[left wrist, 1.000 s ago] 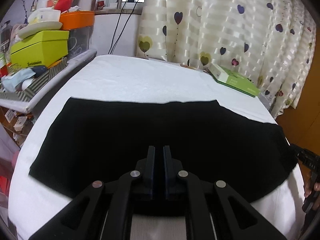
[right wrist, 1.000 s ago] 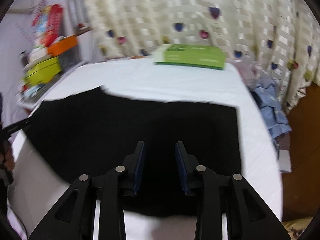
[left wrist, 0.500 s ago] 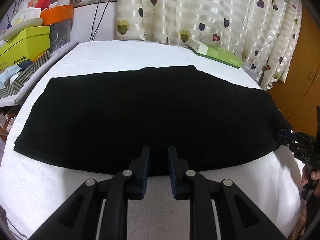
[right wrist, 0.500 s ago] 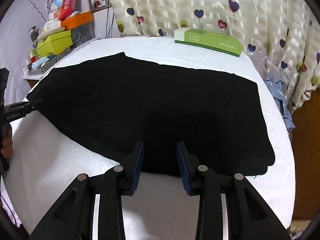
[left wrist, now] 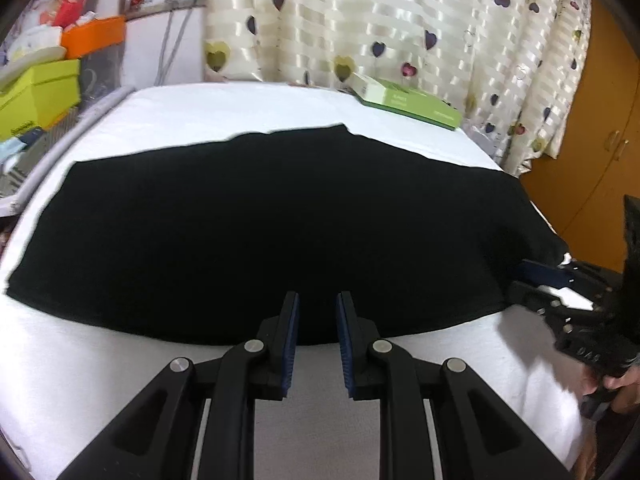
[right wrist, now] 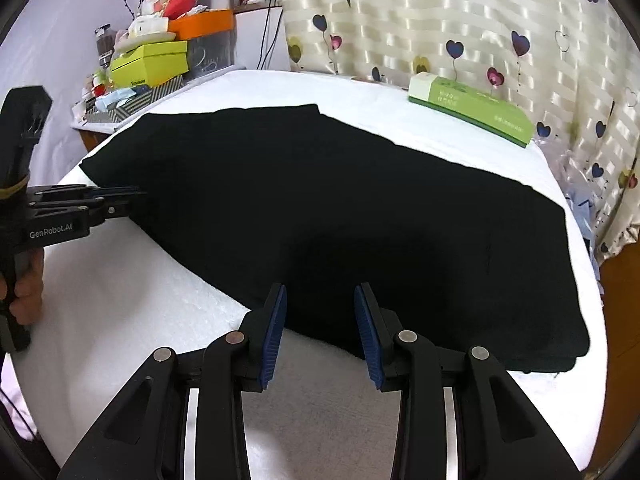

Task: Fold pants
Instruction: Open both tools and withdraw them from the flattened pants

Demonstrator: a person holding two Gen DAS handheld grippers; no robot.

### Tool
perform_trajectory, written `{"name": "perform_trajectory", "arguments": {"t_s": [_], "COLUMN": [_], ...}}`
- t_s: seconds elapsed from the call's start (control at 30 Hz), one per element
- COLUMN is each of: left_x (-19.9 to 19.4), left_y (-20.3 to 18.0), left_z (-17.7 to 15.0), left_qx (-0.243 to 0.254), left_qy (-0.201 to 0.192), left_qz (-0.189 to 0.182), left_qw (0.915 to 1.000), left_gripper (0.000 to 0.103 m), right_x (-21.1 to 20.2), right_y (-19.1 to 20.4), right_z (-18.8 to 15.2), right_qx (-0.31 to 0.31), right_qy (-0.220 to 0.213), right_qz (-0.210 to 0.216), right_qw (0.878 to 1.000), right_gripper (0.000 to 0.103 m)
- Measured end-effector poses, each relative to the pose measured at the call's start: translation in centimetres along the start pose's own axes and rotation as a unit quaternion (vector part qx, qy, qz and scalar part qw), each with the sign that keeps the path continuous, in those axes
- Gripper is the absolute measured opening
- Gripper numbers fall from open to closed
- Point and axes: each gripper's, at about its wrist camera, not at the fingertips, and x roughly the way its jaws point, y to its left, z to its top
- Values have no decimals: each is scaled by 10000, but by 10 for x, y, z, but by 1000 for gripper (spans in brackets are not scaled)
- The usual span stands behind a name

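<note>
Broadly, white towel-covered table (right wrist: 132,320) first, bearing flat black fabric pants (right wrist: 320,208), seemingly folded once. Then left gripper (left wrist: 316,312) and right gripper (right wrist: 320,312), both parted, empty, poised at near hem. Next: probably pinching that edge for another fold.

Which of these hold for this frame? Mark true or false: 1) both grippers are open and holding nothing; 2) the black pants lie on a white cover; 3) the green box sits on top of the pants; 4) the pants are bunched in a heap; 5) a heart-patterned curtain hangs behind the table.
1) True: the left gripper and right gripper both show a gap with nothing between the fingers.
2) True: the black pants lie on the white cover.
3) False: the green box sits on the cover beyond the pants, apart from them.
4) False: they lie spread flat.
5) True: the curtain hangs behind.
</note>
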Motion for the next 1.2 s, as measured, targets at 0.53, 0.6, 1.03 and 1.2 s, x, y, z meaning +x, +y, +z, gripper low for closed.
{"name": "perform_trajectory", "arguments": {"t_s": [0.53, 0.6, 1.03, 1.2], "left_x": [-23, -26, -46, -51], "left_y": [82, 86, 58, 51], "left_z": [-11, -14, -30, -38], "left_qx": [-836, -881, -731, -687], "left_qy": [-145, -152, -313, -315], "left_qz": [775, 805, 700, 753], "left_qw": [9934, 9927, 9944, 9943], "left_gripper": [21, 21, 21, 21], "right_x": [-13, -16, -32, -25], "right_y": [-33, -35, 10, 30], "right_z": [-16, -19, -19, -22], "right_qx": [571, 538, 332, 172], "right_qy": [130, 142, -121, -61], "right_qz": [-136, -283, 141, 290], "right_qw": [9982, 9981, 9993, 9994], "right_gripper": [38, 38, 38, 38]}}
